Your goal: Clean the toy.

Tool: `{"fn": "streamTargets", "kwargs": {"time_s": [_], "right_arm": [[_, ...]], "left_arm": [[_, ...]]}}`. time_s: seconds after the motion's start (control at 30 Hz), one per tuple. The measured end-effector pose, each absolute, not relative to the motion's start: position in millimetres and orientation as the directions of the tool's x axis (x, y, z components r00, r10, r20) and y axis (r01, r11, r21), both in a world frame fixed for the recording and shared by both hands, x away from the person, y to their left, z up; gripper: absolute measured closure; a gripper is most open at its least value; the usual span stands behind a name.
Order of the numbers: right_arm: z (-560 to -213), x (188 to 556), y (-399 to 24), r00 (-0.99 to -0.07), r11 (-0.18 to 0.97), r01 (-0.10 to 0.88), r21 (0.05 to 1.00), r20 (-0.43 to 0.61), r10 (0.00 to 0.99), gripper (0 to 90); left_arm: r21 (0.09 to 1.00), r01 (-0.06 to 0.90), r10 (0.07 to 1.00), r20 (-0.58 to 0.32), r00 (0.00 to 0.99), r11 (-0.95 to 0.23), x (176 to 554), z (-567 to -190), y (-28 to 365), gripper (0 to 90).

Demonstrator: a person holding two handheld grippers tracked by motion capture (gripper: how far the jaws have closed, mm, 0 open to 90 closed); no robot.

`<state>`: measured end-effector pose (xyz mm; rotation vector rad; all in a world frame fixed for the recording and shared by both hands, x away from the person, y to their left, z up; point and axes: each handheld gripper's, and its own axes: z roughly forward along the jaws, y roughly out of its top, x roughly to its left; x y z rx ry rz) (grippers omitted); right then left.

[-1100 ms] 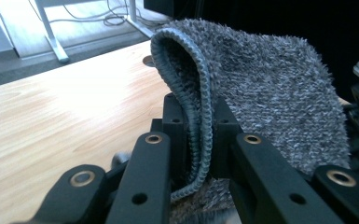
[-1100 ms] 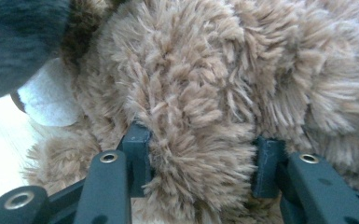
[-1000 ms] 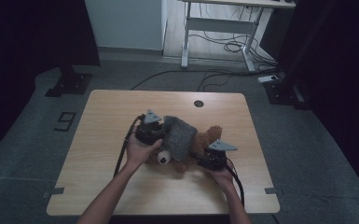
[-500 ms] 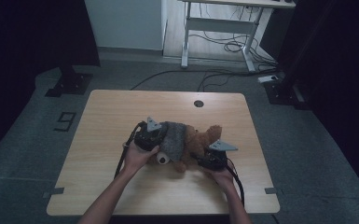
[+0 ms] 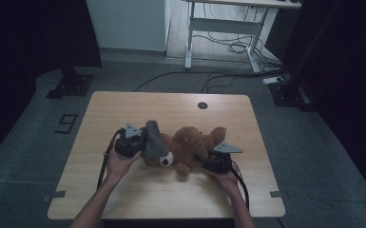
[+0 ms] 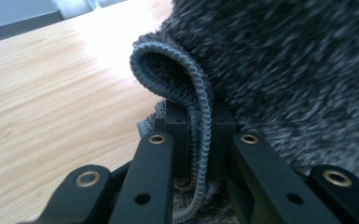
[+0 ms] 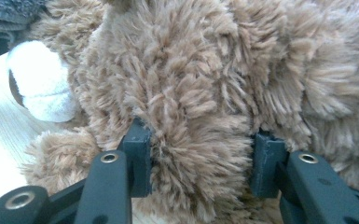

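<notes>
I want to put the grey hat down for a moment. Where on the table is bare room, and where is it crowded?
Bare wood on the table: the far strip around the round hole, the left side beside the left gripper, and the near edge between the forearms. Crowded: the middle, where the teddy bear, the grey hat and the right gripper meet.

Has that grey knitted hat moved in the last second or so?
Yes. The grey hat, pinched by the left gripper, has come down toward the teddy bear's head, judged against the table's hole.
</notes>
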<state>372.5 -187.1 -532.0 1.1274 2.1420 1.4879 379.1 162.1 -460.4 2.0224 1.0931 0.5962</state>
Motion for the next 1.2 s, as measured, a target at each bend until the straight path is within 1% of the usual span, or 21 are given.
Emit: {"fn": "streamTargets", "kwargs": {"time_s": [0.1,0.17,0.27,0.4,0.43,0.5,0.6,0.7,0.77,0.87,0.93,1.0,1.1,1.2], "right_arm": [[-532.3,373.5,-187.9,-0.648,0.152,0.431,0.889,0.188,0.738,52.6],[-532.4,374.0,-188.5,-0.648,0.151,0.434,0.888,0.192,0.738,52.6],[-532.6,374.4,-189.2,-0.646,0.145,0.442,0.885,0.202,0.736,52.7],[-532.8,374.3,-189.5,-0.647,0.144,0.439,0.887,0.201,0.736,52.6],[-533.0,374.3,-189.5,-0.646,0.142,0.438,0.888,0.201,0.736,52.6],[-533.3,374.4,-190.2,-0.645,0.139,0.439,0.888,0.203,0.736,52.6],[-533.5,374.5,-191.2,-0.647,0.139,0.438,0.888,0.205,0.734,52.6],[-533.4,374.7,-191.0,-0.649,0.141,0.435,0.889,0.201,0.733,52.7],[-533.4,374.7,-190.9,-0.649,0.141,0.434,0.89,0.2,0.734,52.7],[-533.3,374.2,-190.4,-0.649,0.143,0.432,0.89,0.197,0.735,52.8],[-533.3,374.3,-190.5,-0.649,0.144,0.432,0.891,0.196,0.735,52.7],[-533.3,374.5,-190.5,-0.65,0.145,0.431,0.891,0.195,0.734,52.7],[-533.3,374.6,-190.3,-0.651,0.144,0.429,0.892,0.195,0.734,52.7],[-533.2,374.7,-190.5,-0.652,0.148,0.429,0.891,0.192,0.733,52.7]], "left_arm": [[0.765,0.533,0.858,0.048,0.512,-0.361,379.9,-474.1,170.7,82.3],[0.755,0.563,0.863,0.007,0.505,-0.336,381.0,-485.7,175.2,82.4],[0.723,0.591,0.863,0.014,0.505,-0.358,382.5,-504.1,175.2,82.4],[0.698,0.63,0.863,-0.035,0.504,-0.34,386.7,-522.0,177.9,82.3],[0.709,0.63,0.868,-0.05,0.493,-0.317,387.5,-518.4,180.6,82.3],[0.73,0.614,0.874,-0.048,0.484,-0.3,388.3,-506.0,184.6,82.3],[0.777,0.569,0.879,-0.043,0.476,-0.27,388.4,-476.1,188.5,82.2],[0.818,0.519,0.874,-0.041,0.484,-0.249,388.7,-447.8,183.4,82.2],[0.838,0.482,0.866,-0.024,0.5,-0.255,389.5,-431.9,171.2,82.2],[0.846,0.454,0.848,-0.005,0.53,-0.279,392.5,-420.2,149.2,82.1],[0.837,0.445,0.827,0.015,0.562,-0.318,396.4,-416.9,129.9,82.1],[0.815,0.443,0.811,0.056,0.583,-0.375,401.1,-419.3,107.5,82.0],[0.775,0.447,0.787,0.103,0.609,-0.447,406.7,-434.0,72.4,81.9],[0.745,0.406,0.758,0.202,0.62,-0.53,403.4,-449.2,41.0,82.0]]}}
